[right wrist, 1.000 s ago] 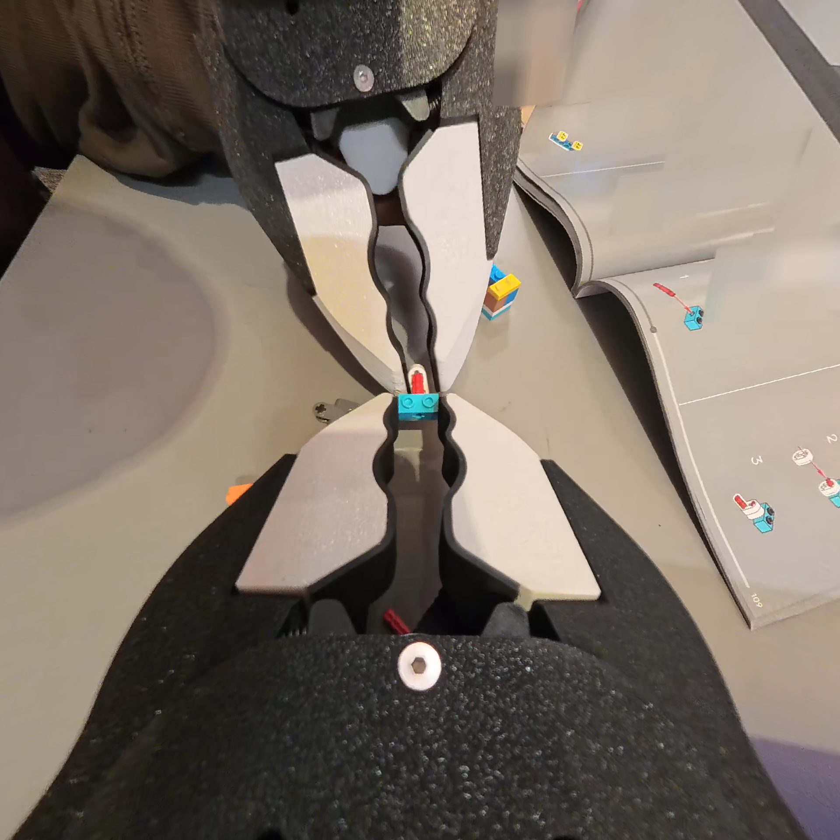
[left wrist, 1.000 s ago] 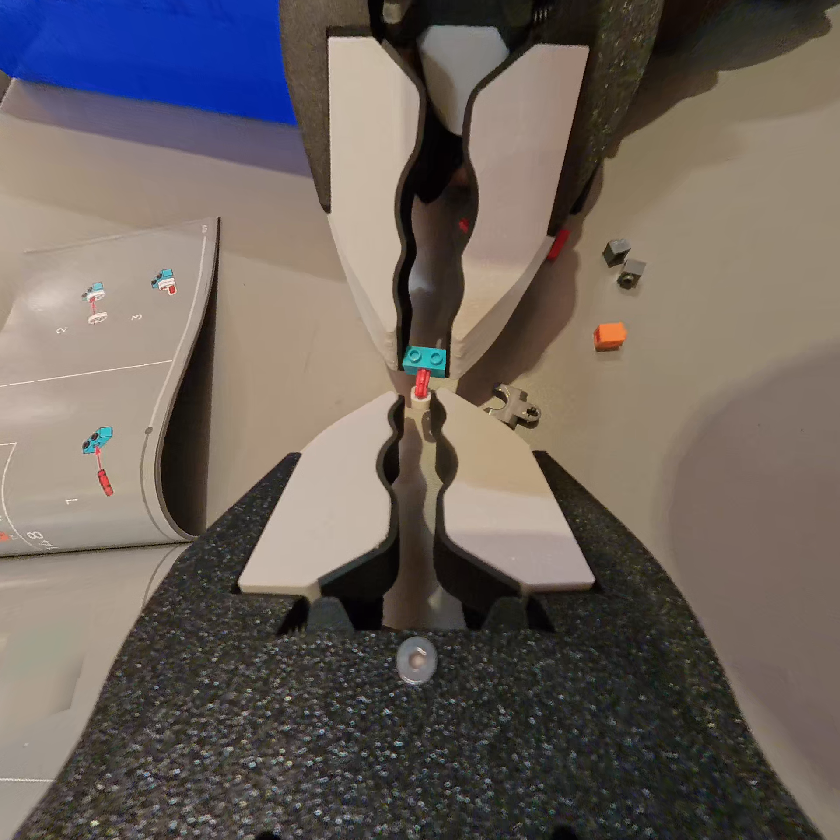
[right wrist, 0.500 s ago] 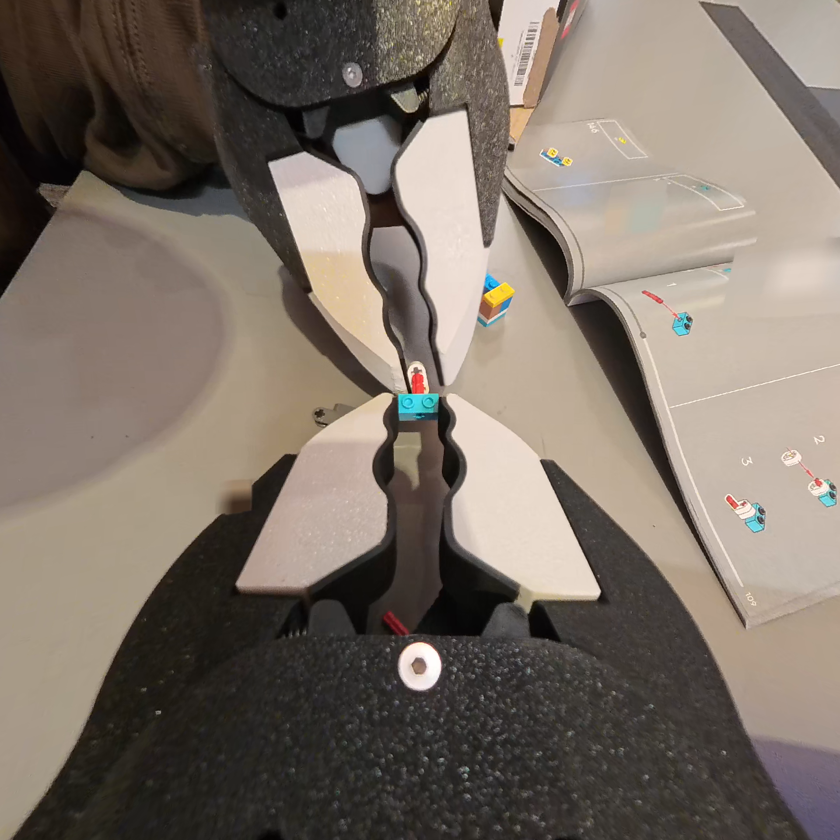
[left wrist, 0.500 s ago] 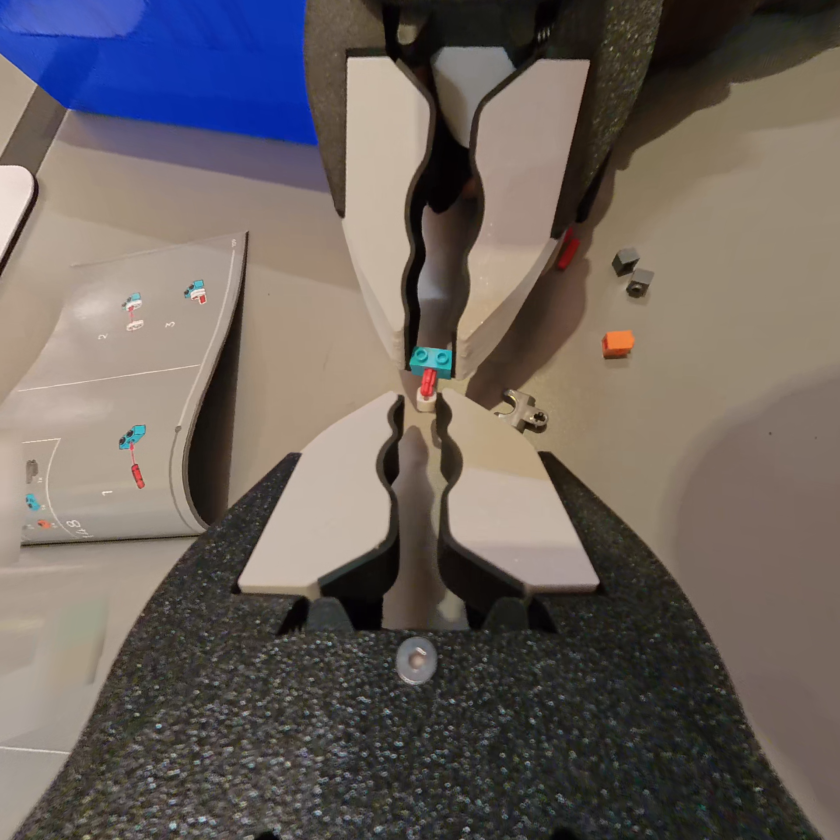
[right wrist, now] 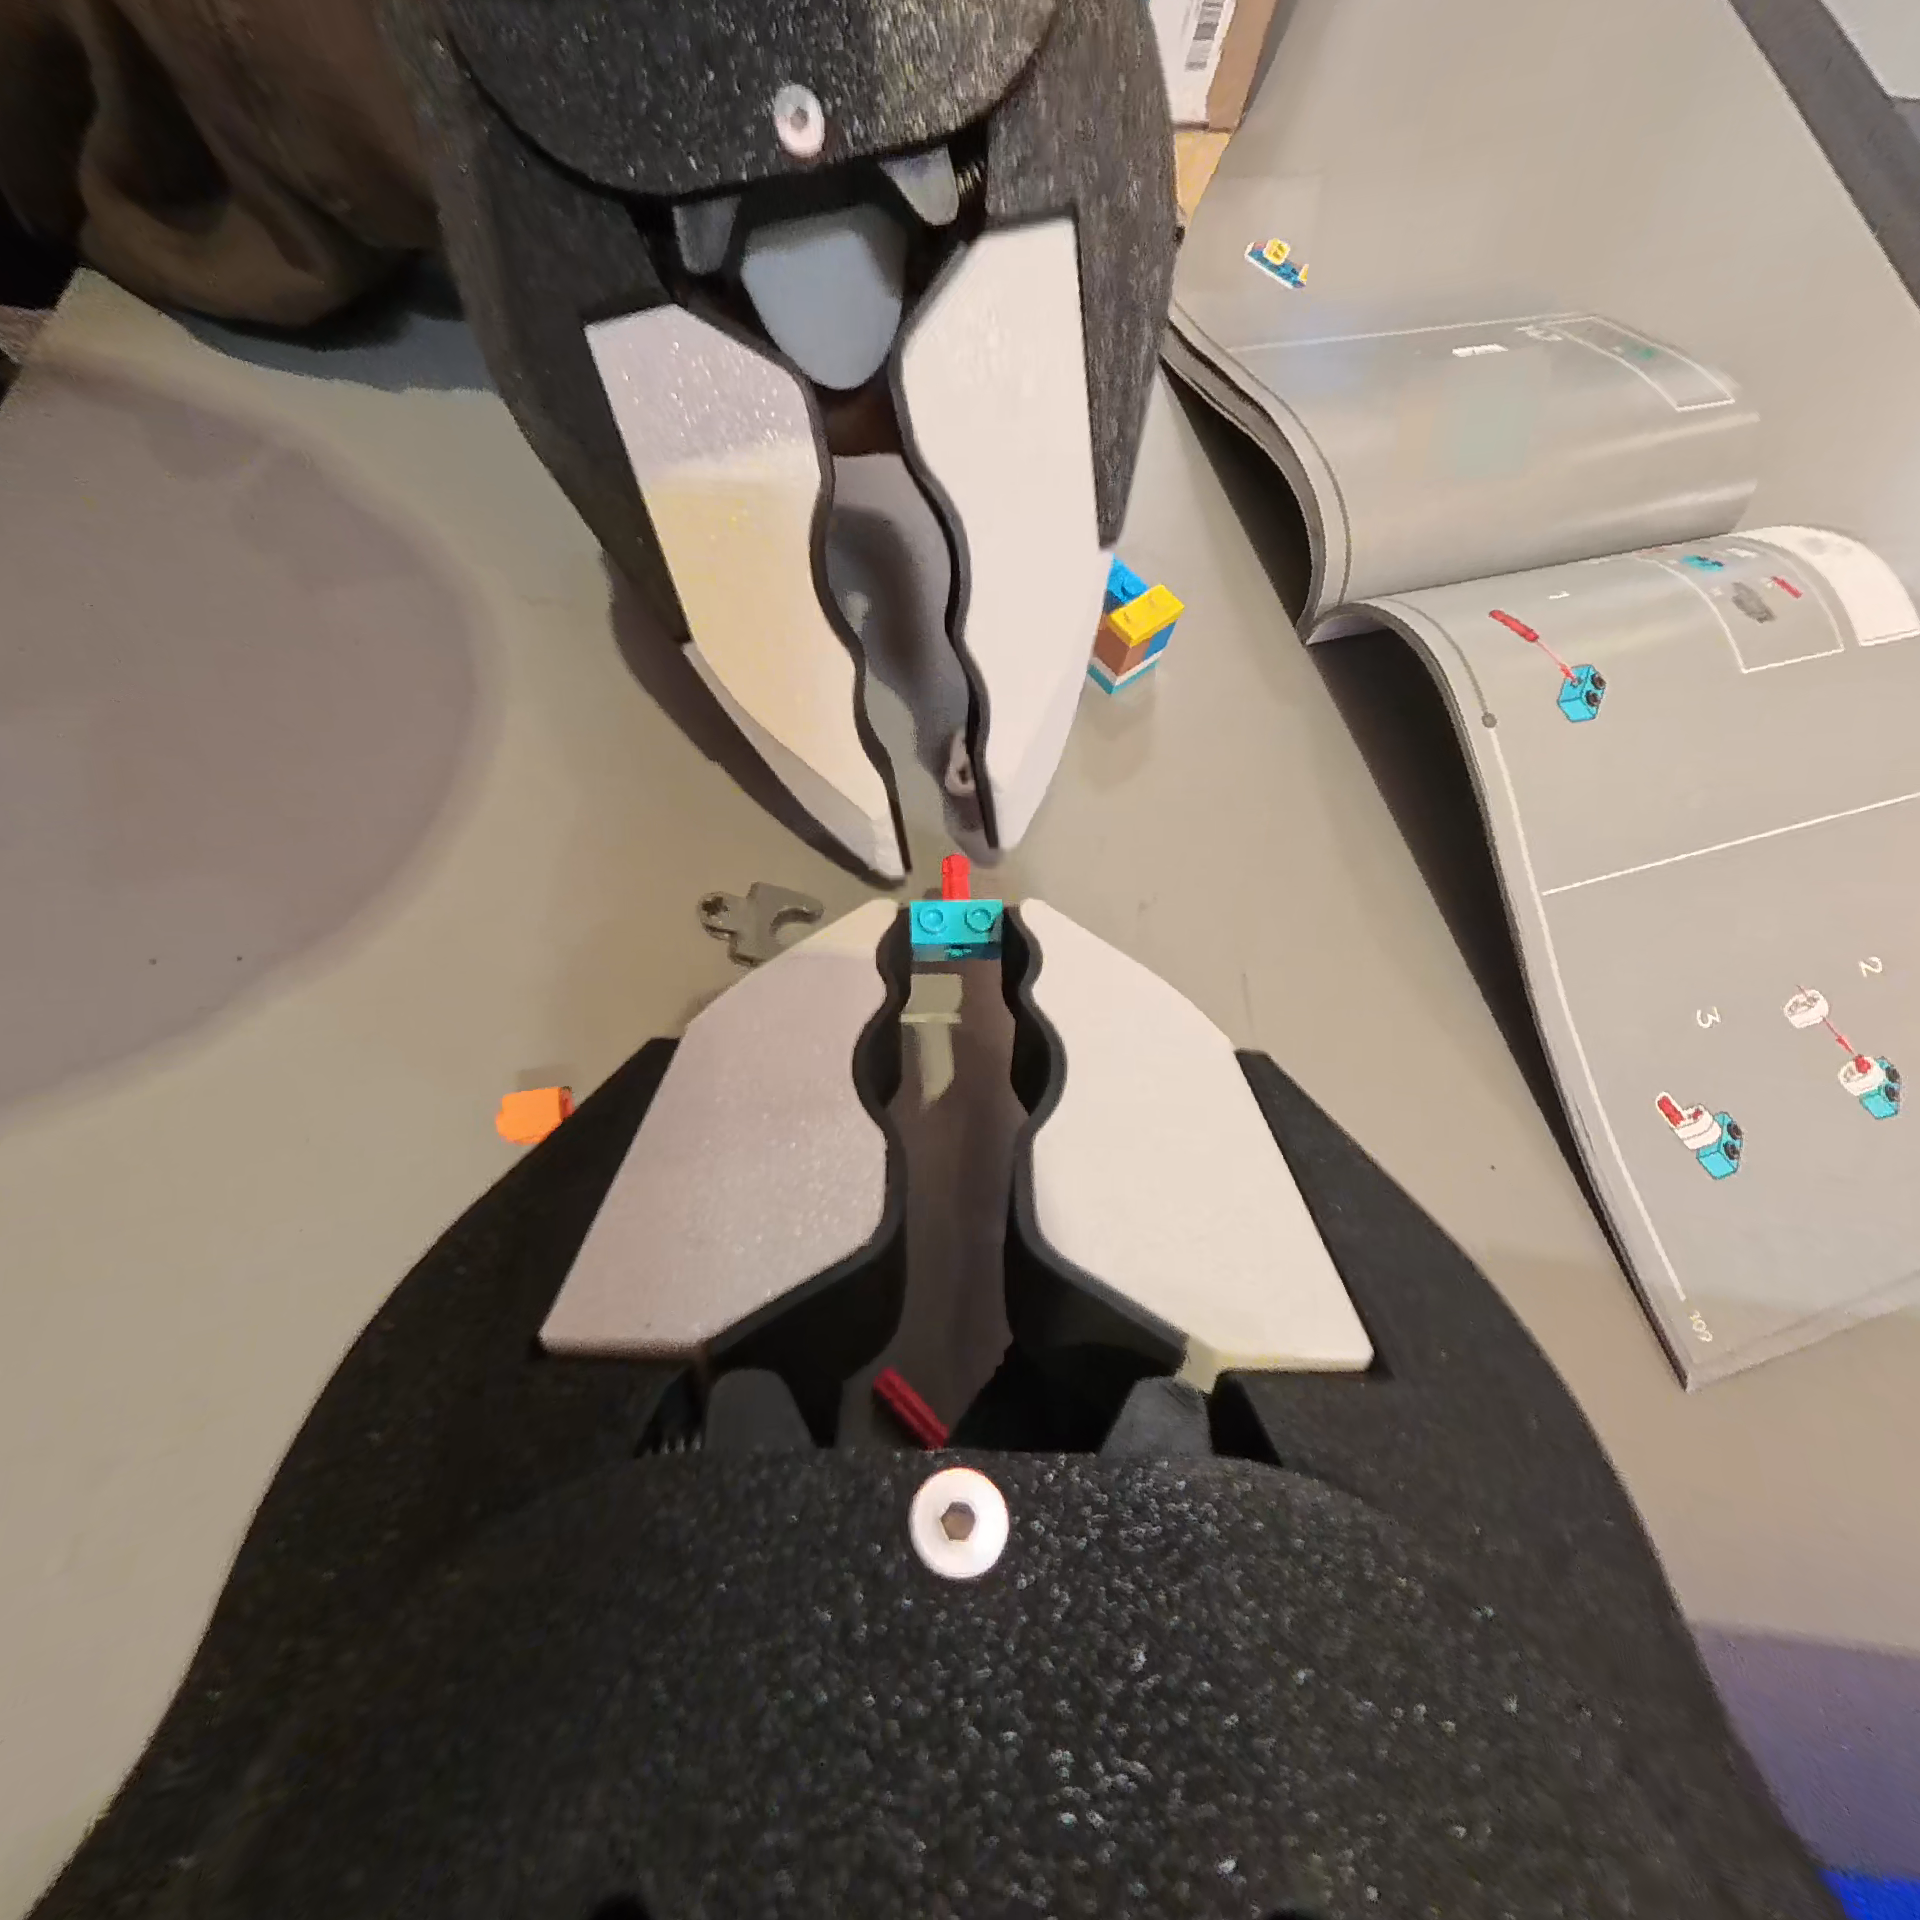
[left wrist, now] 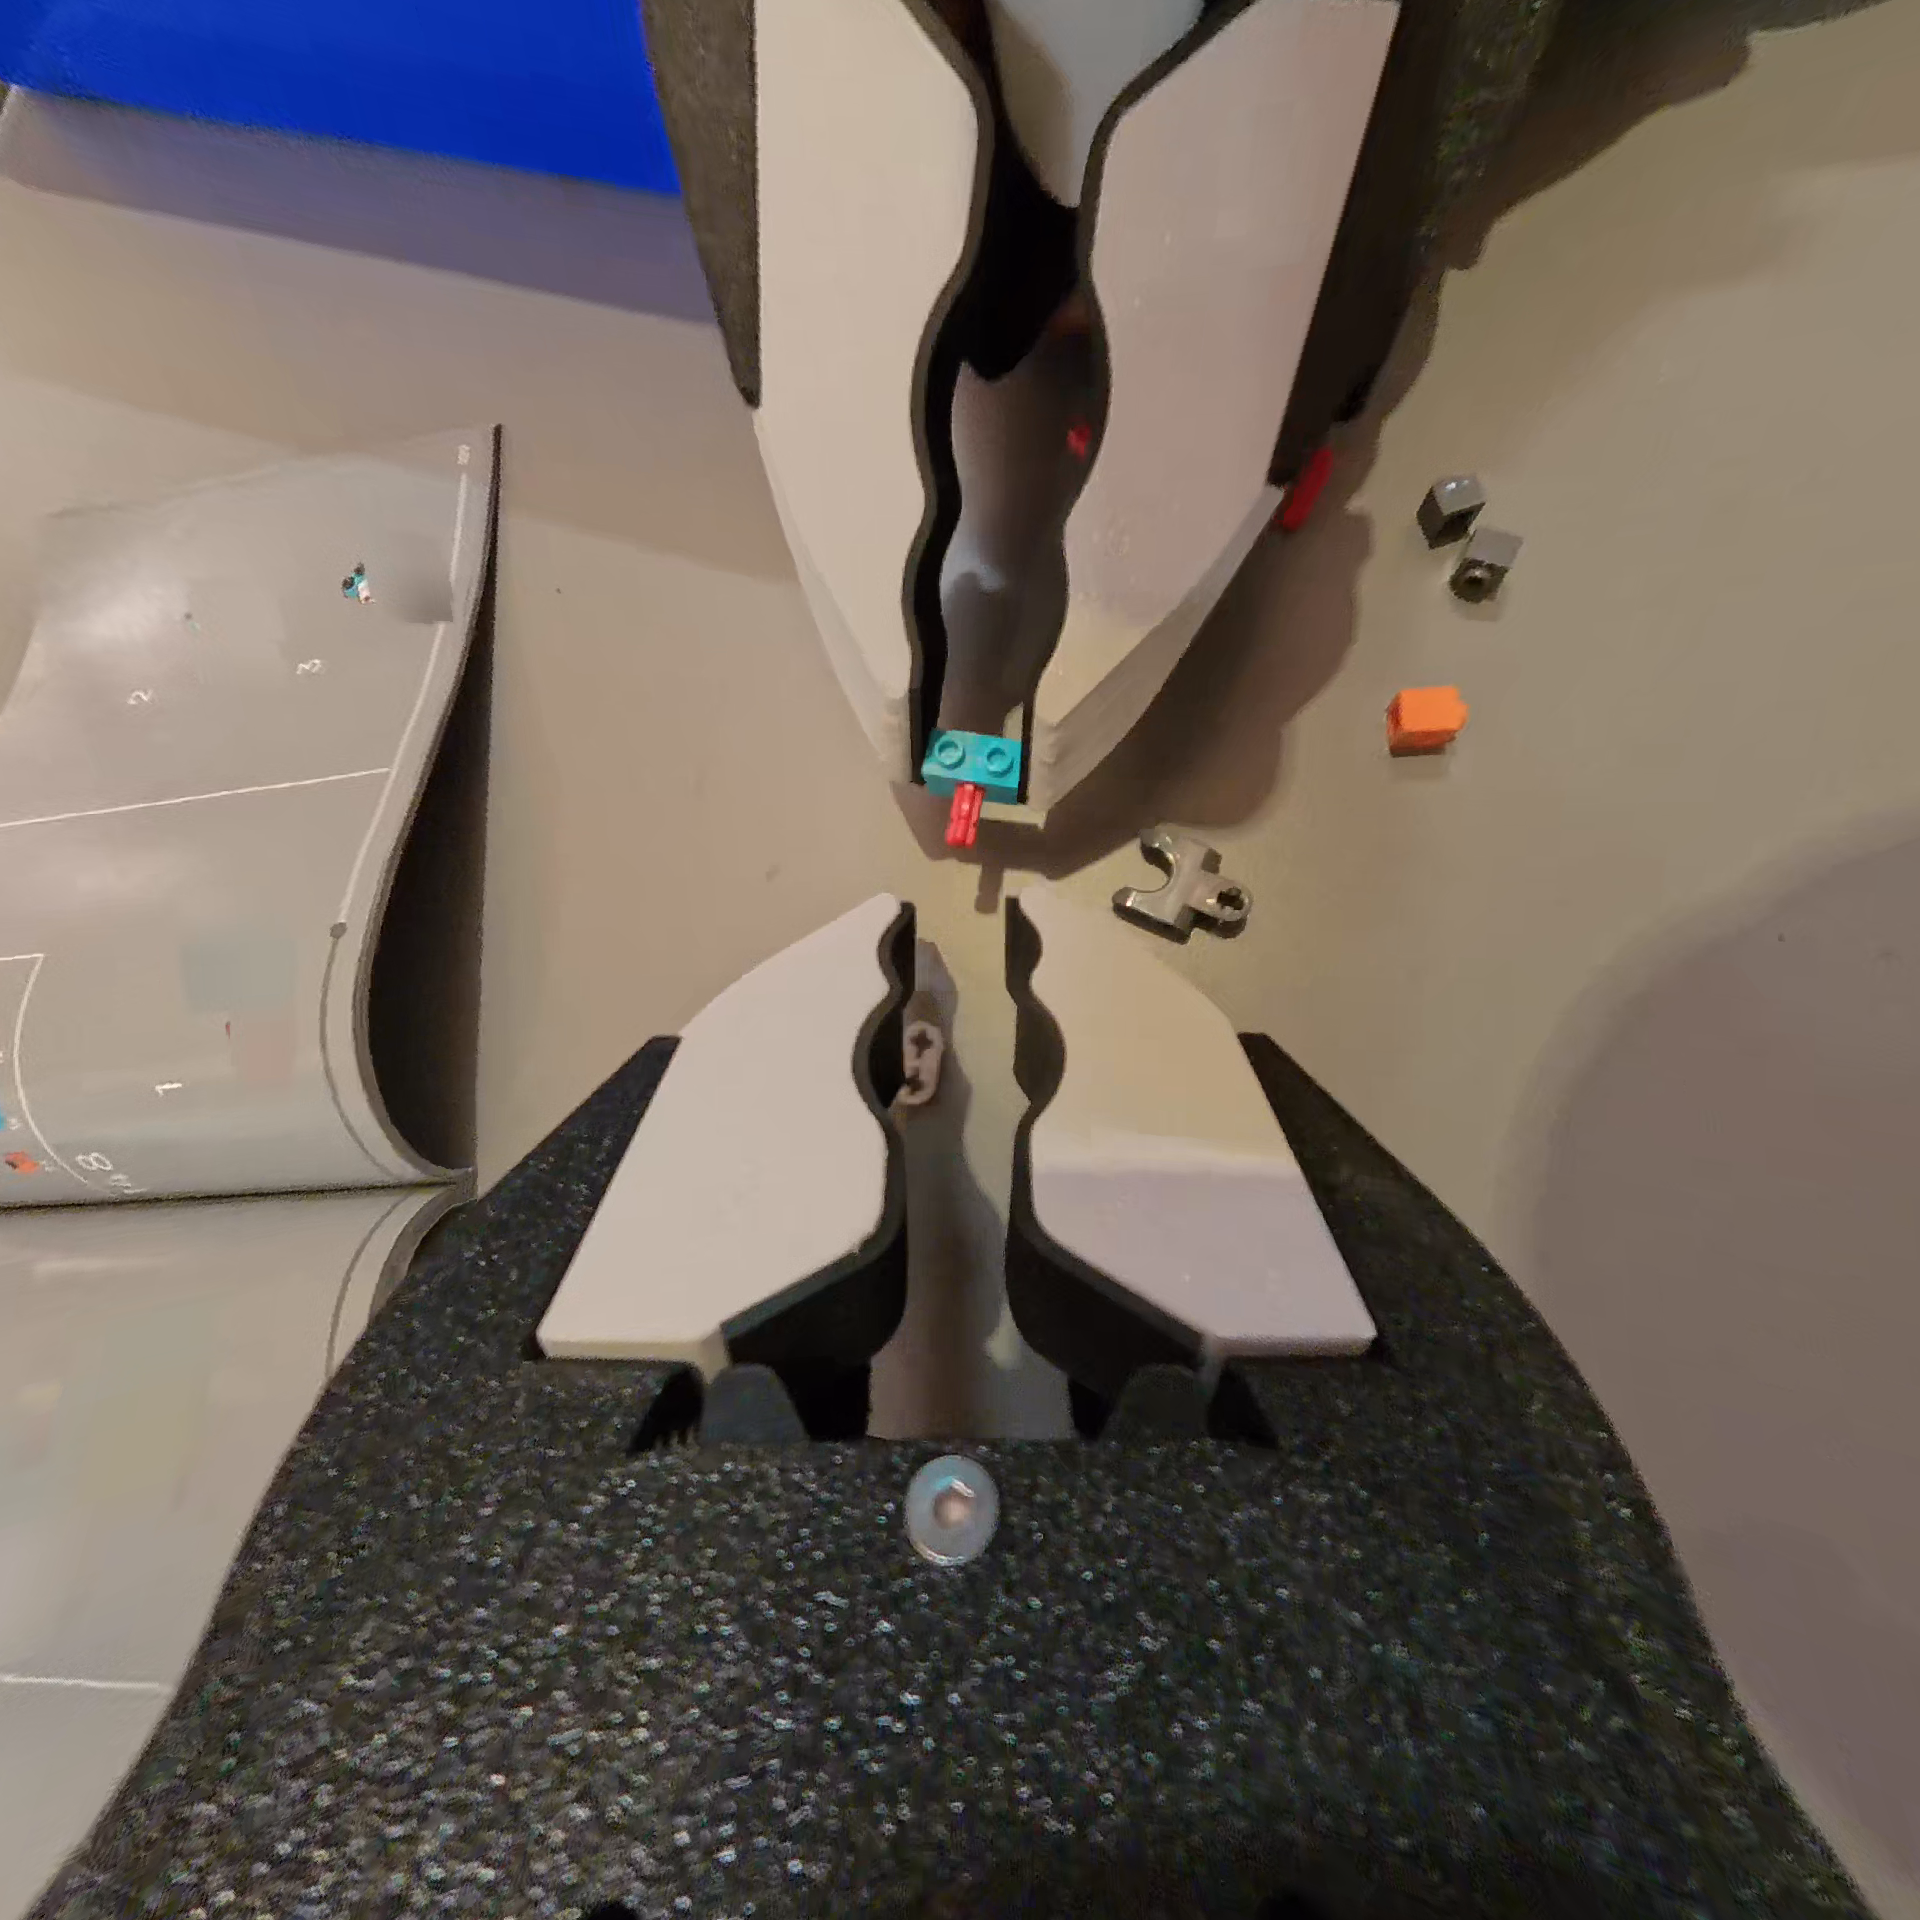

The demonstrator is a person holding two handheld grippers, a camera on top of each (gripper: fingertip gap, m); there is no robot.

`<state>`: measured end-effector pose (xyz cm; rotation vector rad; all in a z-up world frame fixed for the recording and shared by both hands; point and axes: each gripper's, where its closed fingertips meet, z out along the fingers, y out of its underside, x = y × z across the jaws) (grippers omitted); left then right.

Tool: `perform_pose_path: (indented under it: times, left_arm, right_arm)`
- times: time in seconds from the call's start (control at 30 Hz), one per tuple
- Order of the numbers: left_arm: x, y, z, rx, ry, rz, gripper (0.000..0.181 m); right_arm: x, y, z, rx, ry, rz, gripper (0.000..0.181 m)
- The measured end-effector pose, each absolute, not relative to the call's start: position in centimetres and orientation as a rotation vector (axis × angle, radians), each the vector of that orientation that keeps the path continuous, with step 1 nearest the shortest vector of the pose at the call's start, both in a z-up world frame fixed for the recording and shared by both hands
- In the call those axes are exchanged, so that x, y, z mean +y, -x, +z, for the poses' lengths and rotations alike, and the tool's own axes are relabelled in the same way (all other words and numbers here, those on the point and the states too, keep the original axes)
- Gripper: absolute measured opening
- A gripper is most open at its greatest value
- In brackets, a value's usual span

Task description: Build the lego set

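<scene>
Brick (right wrist: 956, 924), teal, red pin (right wrist: 953, 875) fitted: clamped in right gripper (right wrist: 958, 914). Left gripper (left wrist: 958, 909) now drawn back, tips apart; white piece no longer on pin, a grey part (left wrist: 923, 1051) lodged between its fingers. Seating evidently failed; retry needed.

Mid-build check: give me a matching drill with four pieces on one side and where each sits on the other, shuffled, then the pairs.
Pieces:
1. teal brick
2. red pin
3. orange brick
4. yellow-topped brick stack

Places:
A. standing on the table near the open instruction booklet
B. clamped at the tips of the right gripper
C. lying loose beside the right gripper's black body
D. sticking out of the teal brick, toward the left gripper

Pairs: 1-B, 2-D, 3-C, 4-A
</scene>
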<state>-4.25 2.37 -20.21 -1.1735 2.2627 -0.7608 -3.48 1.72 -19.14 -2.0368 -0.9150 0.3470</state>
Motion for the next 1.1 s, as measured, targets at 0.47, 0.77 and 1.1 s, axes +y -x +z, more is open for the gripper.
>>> perform_pose_path:
  times: [0.47,0.77,1.1]
  left_arm:
    - [4.8,6.5,-20.8,2.315,1.283,-0.677,0.013]
    - [4.9,6.4,-20.8,2.306,1.285,-0.642,0.010]
    - [4.7,6.3,-21.4,2.305,1.350,-0.659,0.007]
  right_arm:
    - [1.0,2.3,-21.1,-0.871,2.227,0.403,0.017]
    - [1.0,2.3,-21.1,-0.862,2.238,0.423,0.017]
    - [0.8,2.2,-21.2,-0.857,2.251,0.448,0.017]
